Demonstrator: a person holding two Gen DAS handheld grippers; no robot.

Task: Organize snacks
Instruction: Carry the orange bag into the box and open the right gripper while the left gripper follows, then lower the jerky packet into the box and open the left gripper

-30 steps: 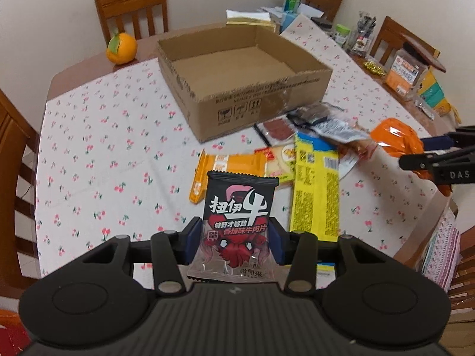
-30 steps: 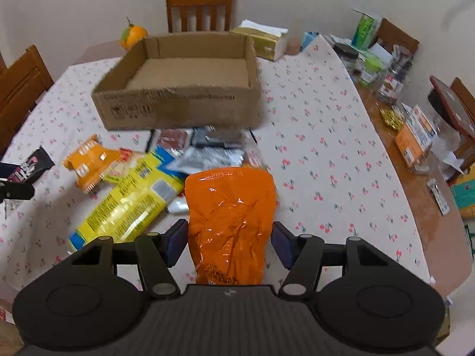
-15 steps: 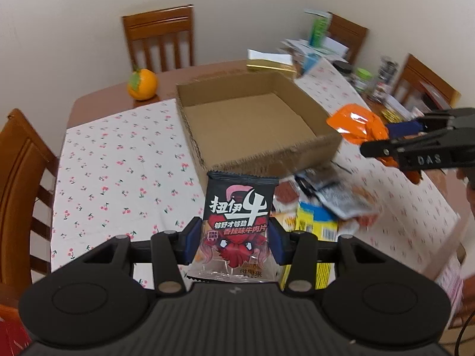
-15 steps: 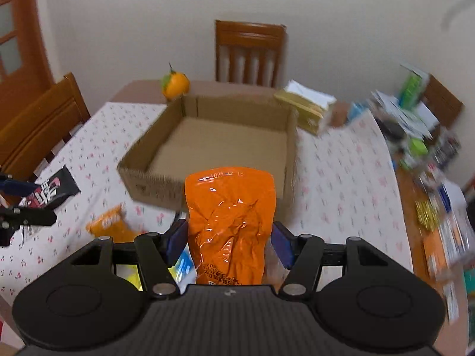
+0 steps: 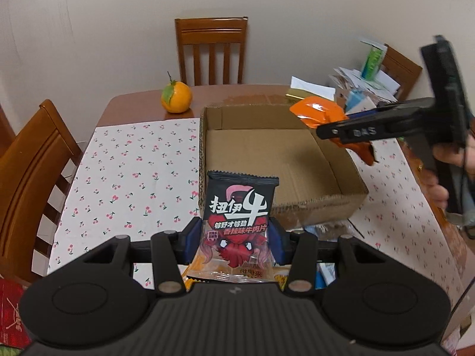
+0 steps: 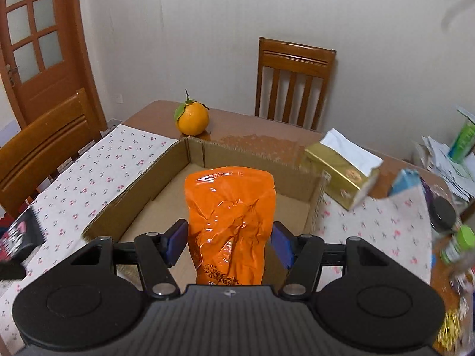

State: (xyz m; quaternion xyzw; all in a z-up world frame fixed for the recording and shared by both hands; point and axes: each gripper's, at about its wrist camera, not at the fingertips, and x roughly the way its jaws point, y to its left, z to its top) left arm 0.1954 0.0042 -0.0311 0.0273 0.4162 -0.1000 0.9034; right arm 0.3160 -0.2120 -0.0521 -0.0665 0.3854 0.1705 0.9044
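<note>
My left gripper (image 5: 234, 238) is shut on a black and red beef snack packet (image 5: 237, 222), held upright just in front of the near wall of the open cardboard box (image 5: 320, 204). My right gripper (image 6: 227, 238) is shut on an orange foil pouch (image 6: 230, 213), which hangs above the box (image 6: 139, 187) interior. In the left wrist view the orange pouch (image 5: 317, 112) and the right gripper show over the box's far right corner, with a hand (image 5: 445, 175) behind. The box floor is bare.
An orange fruit (image 6: 192, 118) sits on the bare wood behind the box. A gold tissue box (image 6: 341, 172) lies to its right, with jars and clutter (image 6: 448, 225) at the table's right edge. Wooden chairs (image 5: 212, 50) ring the cherry-print tablecloth (image 5: 133, 178). Loose snack packets peek below the left gripper.
Both grippers rose and swung toward the box with their packets. The right gripper travelled from above the snack pile to over the box interior; the pile has dropped out of its view.
</note>
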